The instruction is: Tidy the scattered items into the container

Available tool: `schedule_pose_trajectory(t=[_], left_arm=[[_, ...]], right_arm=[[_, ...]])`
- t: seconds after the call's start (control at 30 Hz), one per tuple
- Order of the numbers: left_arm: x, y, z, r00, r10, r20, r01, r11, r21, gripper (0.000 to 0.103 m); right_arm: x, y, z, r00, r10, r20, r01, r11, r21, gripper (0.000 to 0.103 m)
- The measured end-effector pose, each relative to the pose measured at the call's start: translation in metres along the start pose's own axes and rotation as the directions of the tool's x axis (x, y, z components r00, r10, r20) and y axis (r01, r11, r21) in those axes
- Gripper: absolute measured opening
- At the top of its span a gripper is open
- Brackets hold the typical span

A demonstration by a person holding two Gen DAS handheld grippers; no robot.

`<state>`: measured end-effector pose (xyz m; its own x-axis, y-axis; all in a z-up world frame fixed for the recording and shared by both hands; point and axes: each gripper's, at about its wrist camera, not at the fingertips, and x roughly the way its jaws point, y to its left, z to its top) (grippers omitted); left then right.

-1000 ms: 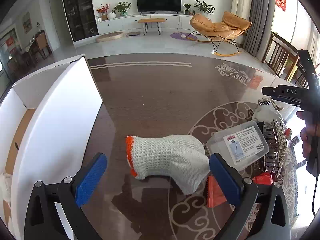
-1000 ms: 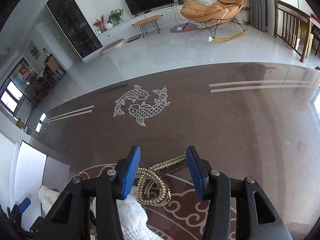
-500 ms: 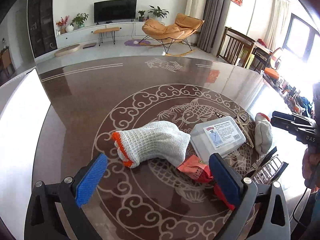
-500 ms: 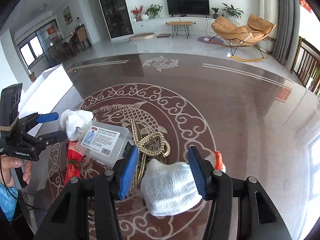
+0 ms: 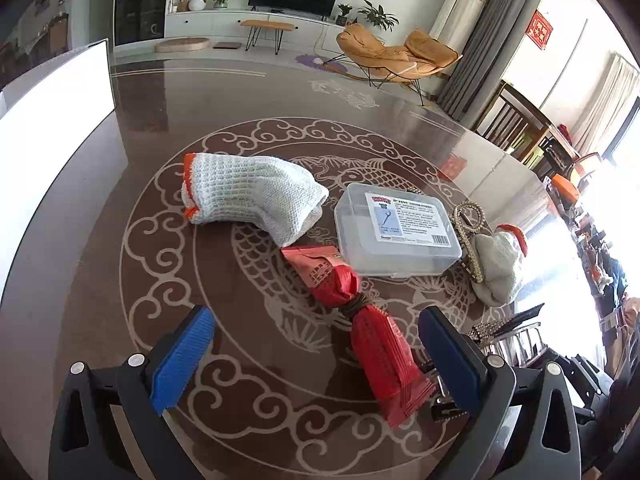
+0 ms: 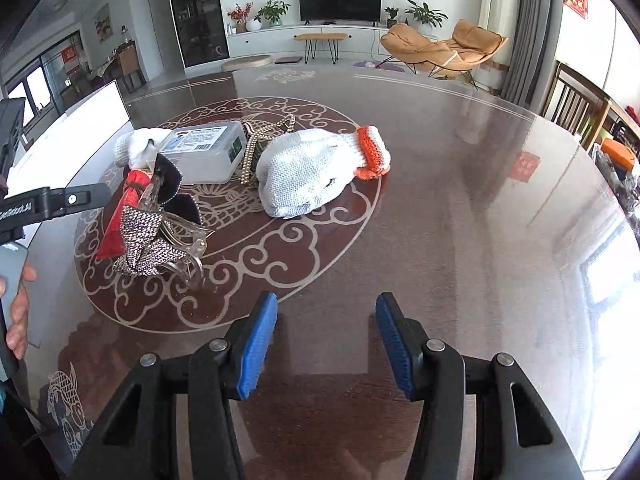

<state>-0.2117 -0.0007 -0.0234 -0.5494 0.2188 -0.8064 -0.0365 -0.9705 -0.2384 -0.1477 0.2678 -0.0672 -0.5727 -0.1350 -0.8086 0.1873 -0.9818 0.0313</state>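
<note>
Left wrist view: my left gripper hangs spread and empty over the near part of the table, with the red wrapped packet lying between its fingers but untouched. Right wrist view: my right gripper is likewise spread with nothing between its pads, over bare table short of the pile. Beyond the left fingers, on the round medallion at the table's middle, lie the first knit glove, the clear plastic box just beside it, the beaded chain against the box's far side, and the second knit glove at the right. The rhinestone hair clip rests on the packet's near end. The white container stands at the table's left edge, well apart from the pile.

Step in hand, as I judge it: approach, before any pick. Next, one gripper must descend onto an item and close.

Count: two gloves, one box, one chain, one packet, one clip that I can tell, one container.
</note>
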Motion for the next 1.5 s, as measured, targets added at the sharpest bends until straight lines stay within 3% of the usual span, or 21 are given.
schedule_pose_trajectory(t=[0.13, 0.23, 0.37, 0.43, 0.5, 0.73, 0.77, 0.83, 0.97, 1.07, 1.27, 1.4, 1.5], left_arm=[[0.023, -0.020, -0.004, 0.992, 0.105, -0.064, -0.098, 0.990, 0.102, 0.103], [0.011, -0.005, -0.024, 0.981, 0.188, -0.054, -0.176, 0.967, 0.182, 0.103], [-0.009, 0.030, -0.041, 0.975, 0.213, -0.069, -0.201, 0.968, 0.152, 0.103], [-0.012, 0.031, -0.043, 0.981, 0.180, -0.068, -0.168, 0.974, 0.155, 0.103], [-0.010, 0.024, -0.041, 0.981, 0.190, -0.049, -0.179, 0.968, 0.177, 0.103], [-0.006, 0.011, -0.042, 0.982, 0.185, -0.029, -0.176, 0.964, 0.197, 0.103], [-0.008, 0.011, -0.044, 0.981, 0.190, -0.027, -0.181, 0.962, 0.204, 0.103], [-0.014, 0.012, -0.048, 0.979, 0.201, -0.019, -0.192, 0.957, 0.219, 0.103], [-0.029, 0.017, -0.048, 0.981, 0.193, 0.010, -0.190, 0.951, 0.242, 0.103], [-0.030, 0.013, -0.044, 0.990, 0.138, -0.004, -0.132, 0.957, 0.259, 0.103], [-0.013, -0.005, -0.035, 0.995, 0.103, -0.011, -0.096, 0.950, 0.298, 0.103], [0.005, -0.008, -0.031, 0.994, 0.104, -0.024, -0.093, 0.955, 0.283, 0.103], [0.008, -0.010, -0.028, 0.993, 0.115, -0.012, -0.107, 0.955, 0.275, 0.103]], right_arm=[[0.003, 0.003, -0.005, 1.000, 0.007, -0.002, -0.007, 0.999, -0.032, 0.053], [-0.001, -0.002, -0.005, 1.000, 0.015, -0.002, -0.015, 1.000, -0.005, 0.053], [-0.011, -0.007, -0.002, 0.998, 0.063, -0.021, -0.063, 0.998, 0.019, 0.053], [-0.018, 0.001, 0.000, 0.990, 0.142, -0.005, -0.142, 0.990, -0.006, 0.053], [-0.028, 0.010, 0.002, 0.976, 0.216, 0.042, -0.215, 0.976, -0.020, 0.053], [-0.047, 0.048, 0.035, 0.924, 0.285, 0.256, -0.269, 0.958, -0.094, 0.053], [-0.043, 0.055, 0.040, 0.930, 0.276, 0.241, -0.253, 0.959, -0.124, 0.053], [-0.028, 0.067, 0.039, 0.966, 0.200, 0.166, -0.170, 0.970, -0.175, 0.053], [-0.029, 0.041, 0.016, 0.973, 0.222, 0.068, -0.213, 0.970, -0.121, 0.054], [-0.040, 0.017, 0.000, 0.990, 0.141, 0.022, -0.138, 0.984, -0.112, 0.054], [-0.052, -0.017, -0.033, 0.970, 0.237, -0.051, -0.235, 0.972, 0.029, 0.054], [-0.041, -0.006, -0.044, 0.928, 0.362, -0.092, -0.357, 0.932, 0.064, 0.054], [-0.031, 0.012, -0.046, 0.940, 0.321, -0.112, -0.318, 0.947, 0.044, 0.055]])
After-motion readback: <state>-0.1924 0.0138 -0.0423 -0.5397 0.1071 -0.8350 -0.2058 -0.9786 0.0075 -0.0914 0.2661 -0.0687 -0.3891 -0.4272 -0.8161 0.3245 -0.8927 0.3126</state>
